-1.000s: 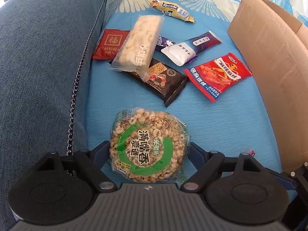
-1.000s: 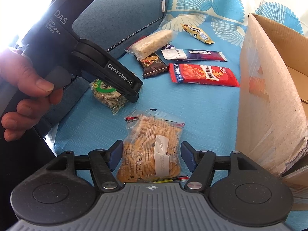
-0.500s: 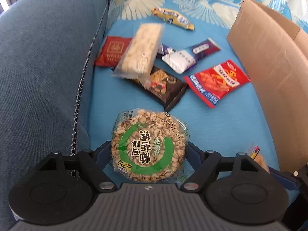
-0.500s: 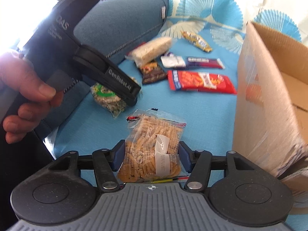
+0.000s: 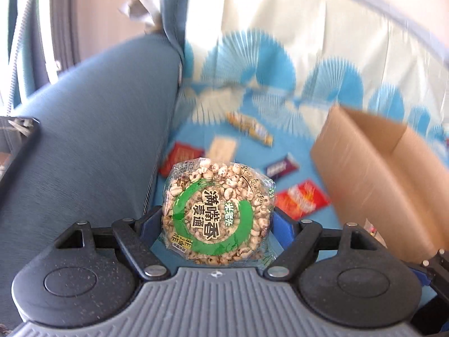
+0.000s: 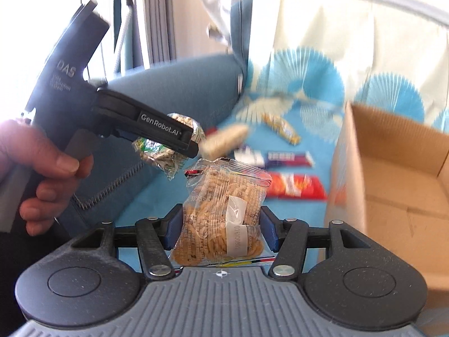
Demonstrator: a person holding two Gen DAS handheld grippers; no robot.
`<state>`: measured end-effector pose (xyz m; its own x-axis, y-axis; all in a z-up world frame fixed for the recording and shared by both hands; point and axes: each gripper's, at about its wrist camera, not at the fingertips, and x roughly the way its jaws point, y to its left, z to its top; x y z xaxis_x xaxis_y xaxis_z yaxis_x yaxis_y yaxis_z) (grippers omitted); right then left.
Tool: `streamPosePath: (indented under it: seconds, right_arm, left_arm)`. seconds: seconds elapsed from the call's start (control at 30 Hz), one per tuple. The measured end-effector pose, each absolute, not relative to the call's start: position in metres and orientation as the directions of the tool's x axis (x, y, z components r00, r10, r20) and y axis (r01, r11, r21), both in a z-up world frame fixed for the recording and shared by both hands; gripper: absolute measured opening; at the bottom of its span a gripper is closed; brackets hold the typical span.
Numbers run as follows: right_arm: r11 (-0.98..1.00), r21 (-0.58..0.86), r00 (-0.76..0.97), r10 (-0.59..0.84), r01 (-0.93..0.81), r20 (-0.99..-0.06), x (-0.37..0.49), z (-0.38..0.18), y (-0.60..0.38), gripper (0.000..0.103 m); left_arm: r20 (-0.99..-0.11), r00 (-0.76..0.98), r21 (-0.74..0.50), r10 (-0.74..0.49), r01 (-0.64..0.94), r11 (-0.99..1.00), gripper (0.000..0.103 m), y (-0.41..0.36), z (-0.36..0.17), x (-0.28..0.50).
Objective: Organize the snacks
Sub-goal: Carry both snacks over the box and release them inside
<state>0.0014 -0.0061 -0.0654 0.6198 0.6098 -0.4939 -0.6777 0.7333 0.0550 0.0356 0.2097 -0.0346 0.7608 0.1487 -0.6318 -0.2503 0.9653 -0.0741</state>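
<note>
Left gripper (image 5: 217, 219) clamped on rice cake (image 5: 217, 213), right gripper (image 6: 221, 227) on noodle pack (image 6: 224, 213), both raised left of box (image 6: 393, 191). Probably light, brittle, slippery; best held gently by the edges.

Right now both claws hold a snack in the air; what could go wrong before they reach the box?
1. The left claw pinches the round puffed-grain pack only near its lower sides; the slick wrapper may slip out.
2. The right claw squeezes the clear bag of crisps, which may crush.
3. Both claws move close together toward the cardboard box and may collide.
</note>
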Motion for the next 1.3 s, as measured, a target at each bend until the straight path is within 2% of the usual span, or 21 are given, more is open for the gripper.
streamPosePath:
  seconds: [0.1,0.27,0.43,0.57,0.67,0.8,0.97,1.03,1.1,1.2,1.3]
  right_arm:
    - [0.736,0.059,0.645,0.627,-0.675,-0.438,0.000,-0.047,-0.018,0.059]
    - [0.786,0.131,0.721,0.610,-0.605,-0.330,0.014,-0.010,-0.057,0.059]
    - [0.842,0.214,0.812,0.536,-0.495,-0.229,0.041,0.029,-0.116,0.059]
    - [0.884,0.198,0.868,0.459,-0.424,-0.190,0.072,0.048,-0.163,0.059]
    - [0.921,0.171,0.905,0.379,-0.349,-0.192,0.090,0.043,-0.192,0.059]
    - [0.944,0.252,0.929,0.275,-0.212,-0.249,0.101,0.024,-0.230,0.059]
    - [0.946,0.280,0.938,0.239,-0.166,-0.251,0.097,0.021,-0.257,0.059]
    - [0.949,0.279,0.938,0.222,-0.146,-0.265,0.100,0.019,-0.265,0.059]
    - [0.951,0.283,0.940,0.207,-0.127,-0.271,0.100,0.018,-0.272,0.059]
    - [0.950,0.295,0.941,0.186,-0.099,-0.284,0.099,0.015,-0.283,0.059]
    - [0.955,0.285,0.941,0.164,-0.077,-0.296,0.099,0.013,-0.287,0.059]
  left_arm:
    - [-0.583,0.802,-0.125,0.133,-0.251,0.960,0.084,0.210,-0.020,0.028]
    - [-0.541,0.833,-0.129,0.115,-0.217,0.968,0.084,0.197,0.001,0.028]
    - [-0.456,0.889,-0.186,0.046,-0.145,0.972,0.084,0.182,0.018,0.024]
    - [-0.413,0.911,-0.194,0.019,-0.108,0.975,0.084,0.166,0.026,0.028]
    - [-0.383,0.924,-0.176,-0.020,-0.051,0.983,0.084,0.147,0.030,0.031]
    - [-0.331,0.937,-0.156,-0.107,0.058,0.986,0.084,0.119,0.033,0.033]
    - [-0.294,0.941,-0.197,-0.169,0.114,0.974,0.084,0.085,0.033,0.048]
    - [-0.310,0.928,-0.213,-0.208,0.145,0.966,0.084,0.061,0.036,0.065]
    - [-0.321,0.919,-0.180,-0.229,0.178,0.967,0.084,0.033,0.043,0.082]
    - [-0.285,0.923,-0.158,-0.259,0.222,0.962,0.084,-0.004,0.053,0.100]
    - [-0.241,0.928,-0.207,-0.286,0.239,0.949,0.084,-0.015,0.042,0.104]
